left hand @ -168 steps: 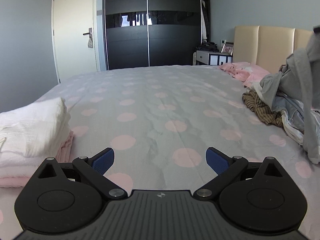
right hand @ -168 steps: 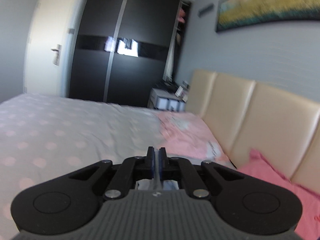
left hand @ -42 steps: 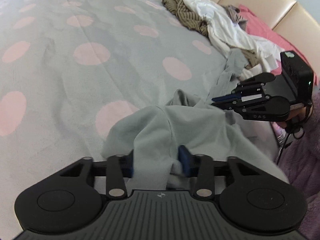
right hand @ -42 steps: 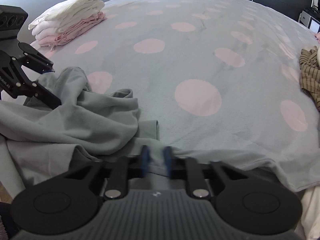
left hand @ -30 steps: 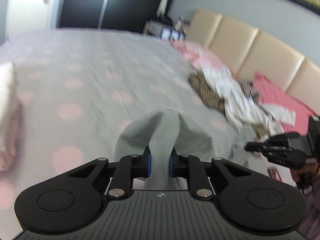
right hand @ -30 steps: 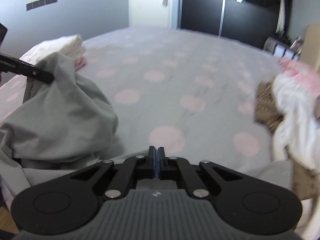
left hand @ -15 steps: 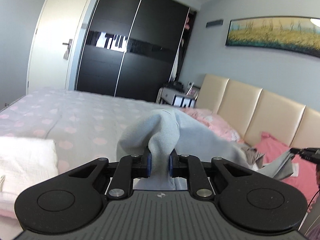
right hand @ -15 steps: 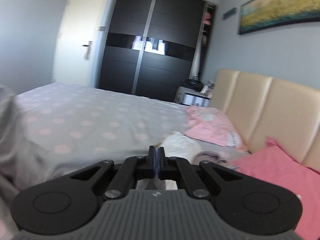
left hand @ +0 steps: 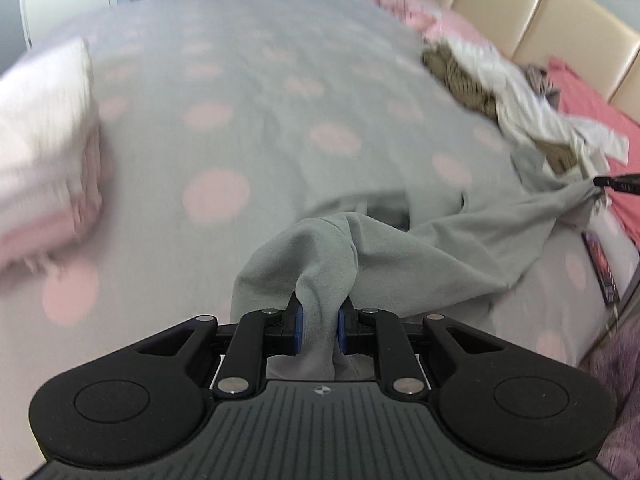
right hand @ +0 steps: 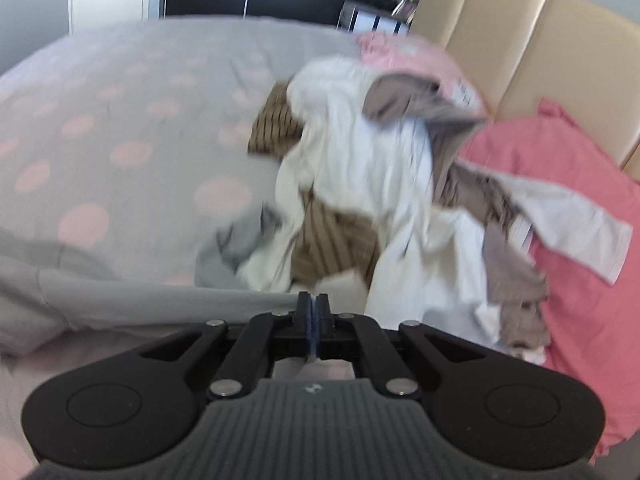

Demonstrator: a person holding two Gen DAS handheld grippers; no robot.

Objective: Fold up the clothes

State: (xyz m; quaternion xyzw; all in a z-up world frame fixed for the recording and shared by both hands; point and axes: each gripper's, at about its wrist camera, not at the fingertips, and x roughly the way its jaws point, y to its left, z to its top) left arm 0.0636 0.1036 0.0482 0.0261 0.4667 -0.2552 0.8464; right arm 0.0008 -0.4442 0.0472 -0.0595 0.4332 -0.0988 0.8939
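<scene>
On my left wrist view, my left gripper (left hand: pixel 319 326) is clamped tight on a bunched fold of the grey garment (left hand: pixel 440 248), the blue pads (left hand: pixel 297 330) pressed into the cloth on both sides. From that pinch the garment stretches away to the right across the spotted bedspread (left hand: pixel 248 92), its middle sagging onto the cover. Its far end is caught by the tip of my right gripper (left hand: pixel 618 183), which pokes in at the right edge of the picture. Left of the garment sits a stack of folded white and pink clothes (left hand: pixel 44 152), blurred. Beyond the garment's far end lies the heap of unfolded clothes (left hand: pixel 508 92), near the beige headboard (left hand: pixel 528 12).

On my right wrist view, my right gripper (right hand: pixel 313 312) has its fingers pressed together with a thin edge of cloth between the pads. The grey garment (right hand: pixel 132 300) runs off to the left from the fingertips, low over the bedspread (right hand: pixel 120 92). Just past the garment is the unfolded heap (right hand: pixel 372 184), white and brown pieces tangled, partly lying on a pink pillow (right hand: pixel 572 184).
</scene>
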